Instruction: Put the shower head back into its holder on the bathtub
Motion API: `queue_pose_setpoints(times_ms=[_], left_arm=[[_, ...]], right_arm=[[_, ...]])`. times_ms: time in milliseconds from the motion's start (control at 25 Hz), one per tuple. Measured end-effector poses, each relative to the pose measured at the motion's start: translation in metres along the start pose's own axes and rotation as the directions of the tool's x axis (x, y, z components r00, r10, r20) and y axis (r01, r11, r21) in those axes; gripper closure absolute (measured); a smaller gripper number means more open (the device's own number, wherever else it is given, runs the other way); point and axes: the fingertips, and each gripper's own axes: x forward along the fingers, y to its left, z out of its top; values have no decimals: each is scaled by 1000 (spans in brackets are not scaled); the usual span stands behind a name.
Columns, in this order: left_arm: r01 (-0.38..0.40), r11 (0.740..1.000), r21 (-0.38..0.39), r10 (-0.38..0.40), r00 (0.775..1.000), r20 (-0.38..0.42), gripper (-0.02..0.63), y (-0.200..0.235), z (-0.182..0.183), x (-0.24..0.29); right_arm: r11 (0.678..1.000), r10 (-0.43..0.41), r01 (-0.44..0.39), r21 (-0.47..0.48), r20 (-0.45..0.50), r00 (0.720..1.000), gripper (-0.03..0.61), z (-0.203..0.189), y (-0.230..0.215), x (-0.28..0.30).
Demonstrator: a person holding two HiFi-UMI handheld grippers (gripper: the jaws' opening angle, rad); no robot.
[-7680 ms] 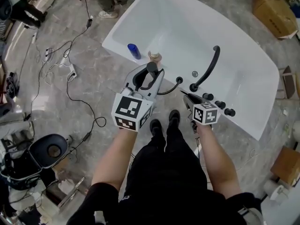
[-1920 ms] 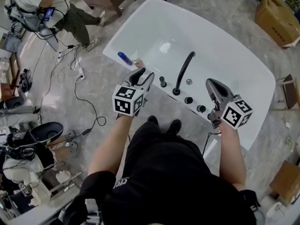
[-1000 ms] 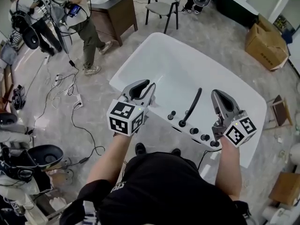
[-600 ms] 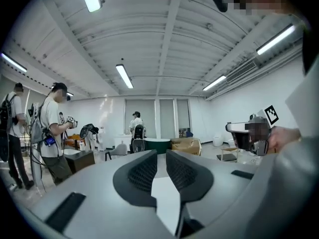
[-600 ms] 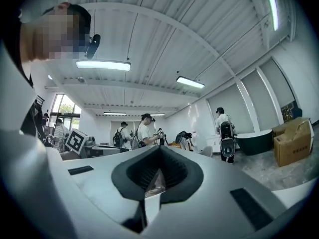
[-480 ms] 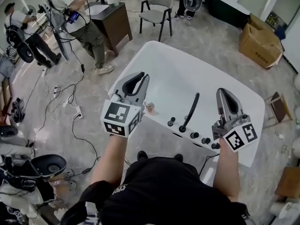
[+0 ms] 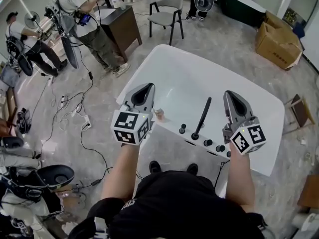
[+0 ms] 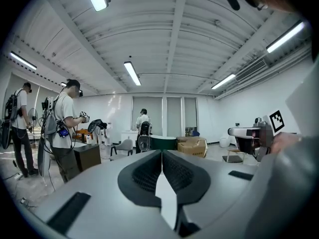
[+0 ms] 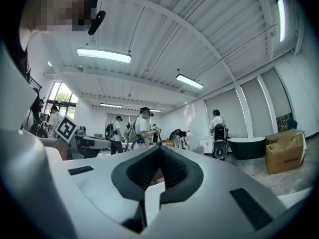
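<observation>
Grey stone floor surrounds a white bathtub [image 7: 149,68]. Over its near rim, the left tool [image 7: 148,86] has just closed its jaws, with nothing between them. The black shower head [image 7: 182,128] stands in its holder on the rim, beside the spout [image 7: 202,116]. The right tool [image 7: 228,93] is pressed together, empty.

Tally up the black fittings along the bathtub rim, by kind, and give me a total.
Shower head: 1
Spout: 1
Knobs: 3
Total: 5
</observation>
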Motion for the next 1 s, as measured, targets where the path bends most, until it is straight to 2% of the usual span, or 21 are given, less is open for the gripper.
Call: queue_pose_setpoints(times_ms=[280,440,1000], left_arm=[[-38,999,-28,37,999,-31,595,8,-24,-12],[-45,999,-30,44,998,-37,595,11,-28,-14],[-69,997,-32,67,997,-43,595,15,-28,-32]], right_arm=[[996,-83,82,-25,-61,995,568,-22,-28,-29],[996,-74,71,-46,-66,995,568,-21,-25,-28],[998,-66,65,-11,-56,996,568,-20,-18,-38]])
